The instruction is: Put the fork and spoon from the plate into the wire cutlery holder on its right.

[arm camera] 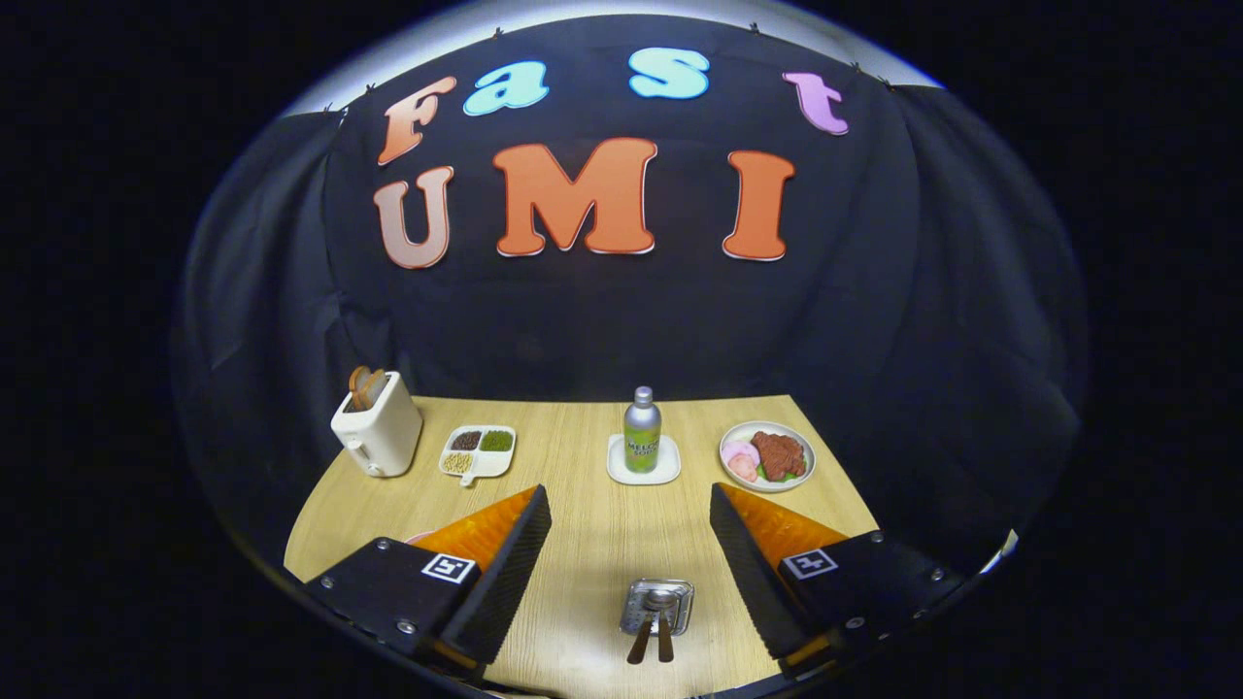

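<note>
The wire cutlery holder [657,606] stands on the wooden table [583,544] between my two fingers, close below me. Two utensils stick out of it with their brown handles [653,641] pointing toward me; one shows a shiny spoon bowl [659,600] inside the holder. A sliver of a pink plate [419,536] peeks out behind my left finger, mostly hidden by it. My gripper [629,493] is open, fingers spread wide above the table with nothing between them.
Along the back of the table stand a white toaster [377,427] with bread, a divided dish [478,450] of grains, a green bottle [642,430] on a white coaster, and a plate of food [767,456]. Black cloth walls close the booth.
</note>
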A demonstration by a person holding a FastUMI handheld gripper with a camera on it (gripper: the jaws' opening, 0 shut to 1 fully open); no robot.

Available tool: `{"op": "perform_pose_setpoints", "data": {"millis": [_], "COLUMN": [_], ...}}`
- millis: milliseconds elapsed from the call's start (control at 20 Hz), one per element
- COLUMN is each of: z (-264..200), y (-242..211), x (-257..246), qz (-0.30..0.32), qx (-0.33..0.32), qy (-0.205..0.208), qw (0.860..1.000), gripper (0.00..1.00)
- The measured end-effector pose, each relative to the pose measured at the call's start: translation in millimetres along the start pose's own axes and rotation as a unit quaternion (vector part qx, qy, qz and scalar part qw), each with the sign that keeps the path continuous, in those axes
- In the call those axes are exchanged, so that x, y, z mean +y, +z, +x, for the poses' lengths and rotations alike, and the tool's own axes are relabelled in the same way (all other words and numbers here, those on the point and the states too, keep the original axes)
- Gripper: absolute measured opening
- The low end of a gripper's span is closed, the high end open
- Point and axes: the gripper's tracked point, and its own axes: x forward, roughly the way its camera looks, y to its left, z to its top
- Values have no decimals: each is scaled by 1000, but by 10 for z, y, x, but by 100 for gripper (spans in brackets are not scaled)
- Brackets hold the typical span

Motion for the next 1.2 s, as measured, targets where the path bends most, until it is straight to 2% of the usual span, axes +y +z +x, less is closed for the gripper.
{"op": "perform_pose_setpoints", "data": {"millis": [150,400,750,1200], "z": [-156,-237,-142,-66], "y": [63,110,87,97], "x": [-88,-83,-10,30], "qz": [-5,-5,21,20], "qx": [-44,-79,-76,-70], "qy": [-14,1,14,22], "qw": [999,997,997,997], "gripper": [99,99,99,99]}}
